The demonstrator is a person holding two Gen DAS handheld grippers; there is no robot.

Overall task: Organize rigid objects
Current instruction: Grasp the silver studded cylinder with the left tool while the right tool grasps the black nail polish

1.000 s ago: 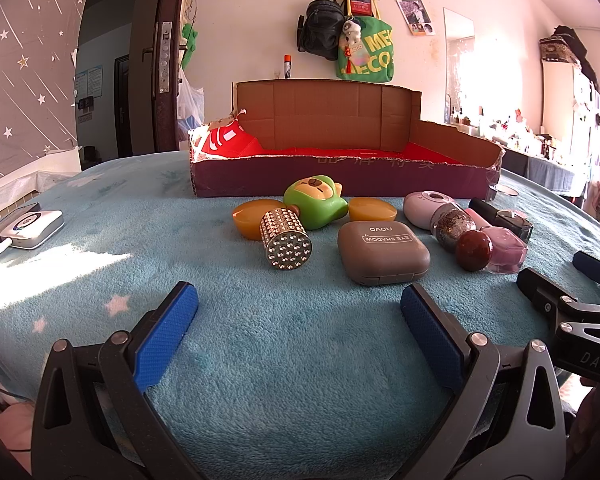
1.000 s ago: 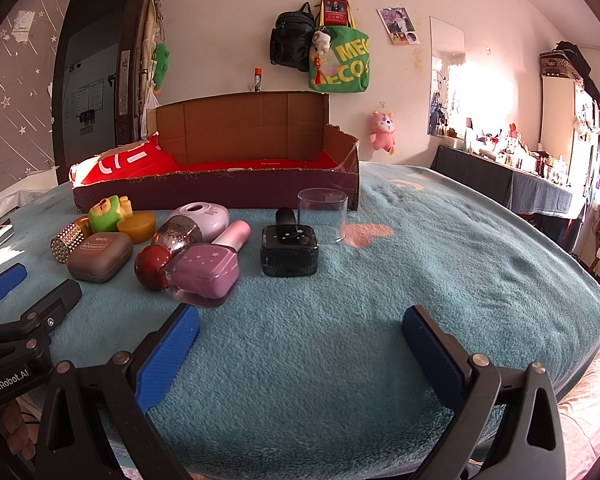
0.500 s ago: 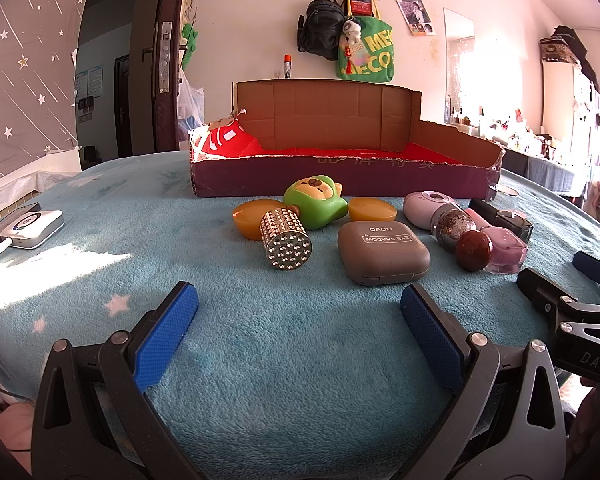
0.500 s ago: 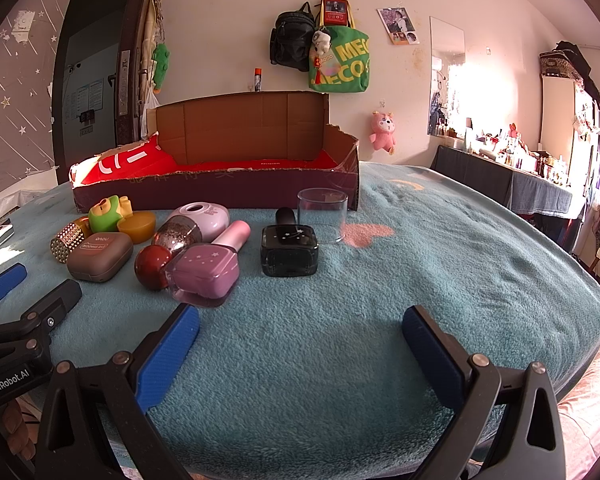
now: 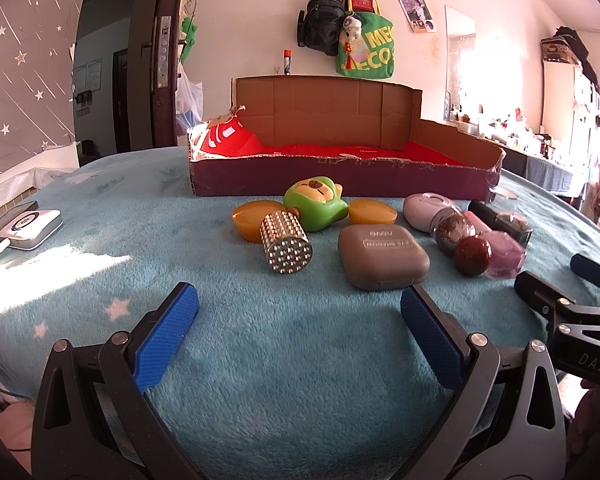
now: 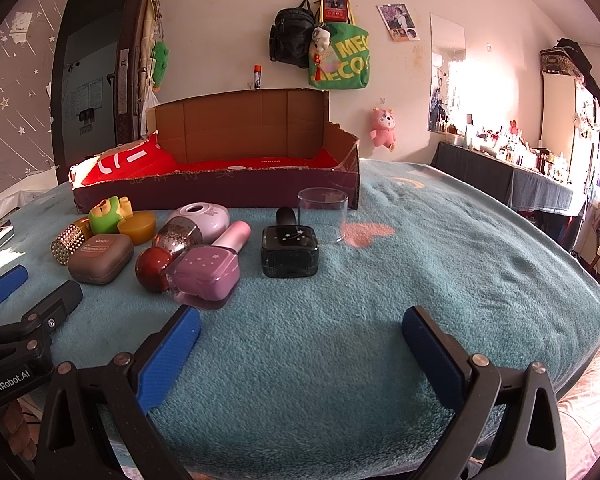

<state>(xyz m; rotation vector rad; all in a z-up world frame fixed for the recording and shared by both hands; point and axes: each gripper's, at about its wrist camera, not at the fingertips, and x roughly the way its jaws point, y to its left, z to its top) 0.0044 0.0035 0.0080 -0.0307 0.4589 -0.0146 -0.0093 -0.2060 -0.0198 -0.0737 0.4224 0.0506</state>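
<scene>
A teal fleece blanket (image 5: 300, 352) with pale star shapes is spread over a wide surface. At its far side a shallow cardboard box (image 5: 340, 176) with a red lining (image 6: 260, 166) is set, its near wall low and its back flap standing tall.

In front of the box a loose row of small rigid objects is laid out on the blanket. From left to right in the left wrist view are seen: an amber soap-like piece (image 5: 250, 220), a studded silver cylinder (image 5: 286, 244) lying on its side just beside it, a green cartoon figurine (image 5: 315, 202), a second amber piece (image 5: 372, 211), and a grey eye-shadow case (image 5: 382, 256) nearest the camera. Further right a lilac oval compact (image 6: 202, 218), a glittery bottle with a dark red ball cap (image 6: 154, 268), a pink nail-polish bottle (image 6: 208, 270) and a black nail-polish bottle (image 6: 289, 250) are clustered — all lying down. A clear plastic cup (image 6: 323, 214) stands upright near the box's right corner.

The left gripper (image 5: 299, 320) is held low over the blanket, its blue-padded jaws spread wide with nothing between them. The right gripper (image 6: 300, 340) is likewise spread wide and empty — its jaws are well short of the bottles.

A small white device (image 5: 30, 226) is seen at the far left edge.
</scene>
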